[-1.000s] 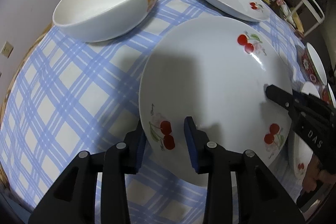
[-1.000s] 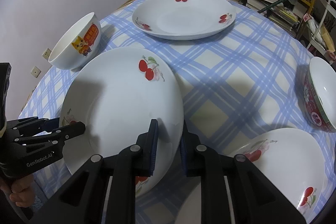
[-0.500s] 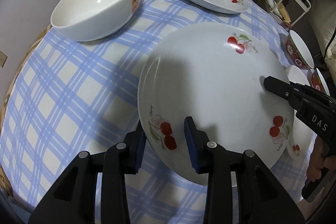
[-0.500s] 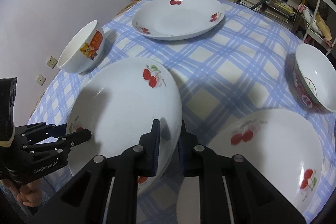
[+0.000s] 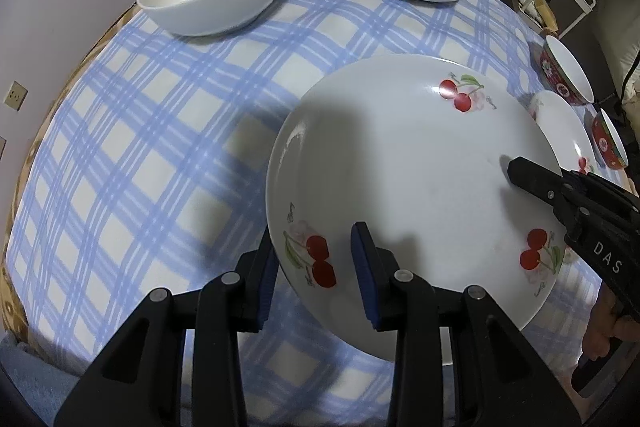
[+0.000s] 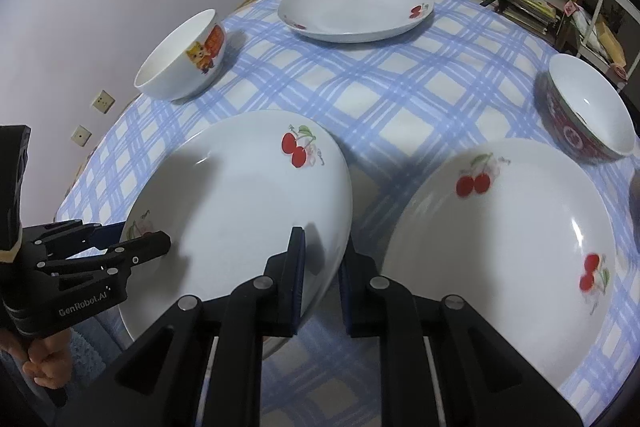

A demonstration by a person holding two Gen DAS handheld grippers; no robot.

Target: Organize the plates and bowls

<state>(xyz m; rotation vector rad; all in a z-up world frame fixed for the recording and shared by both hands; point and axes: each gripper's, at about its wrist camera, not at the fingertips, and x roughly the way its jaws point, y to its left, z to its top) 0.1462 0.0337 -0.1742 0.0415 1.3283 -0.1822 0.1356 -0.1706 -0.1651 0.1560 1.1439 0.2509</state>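
1. The left gripper clamped the near rim of a round white ceramic plate with red cherry prints, one blue-padded jaw above the rim and one beneath; the right gripper pinched the opposite rim the same way, so the plate hung between them above the blue-and-white checked tablecloth.
2. The held plate carried nothing.
3. Readable writing: "DAS" on the right gripper's body, "GenRobot.AI" on the left's.
4. Just beside the held plate, a second white cherry-print plate lay empty on the cloth.
5. Beyond it stood a red-patterned bowl with a white inside, empty.
6. Farther off, a white ceramic bowl with a cartoon cat picture sat empty near the table's edge.
7. Farthest, a third cherry-print plate lay empty.
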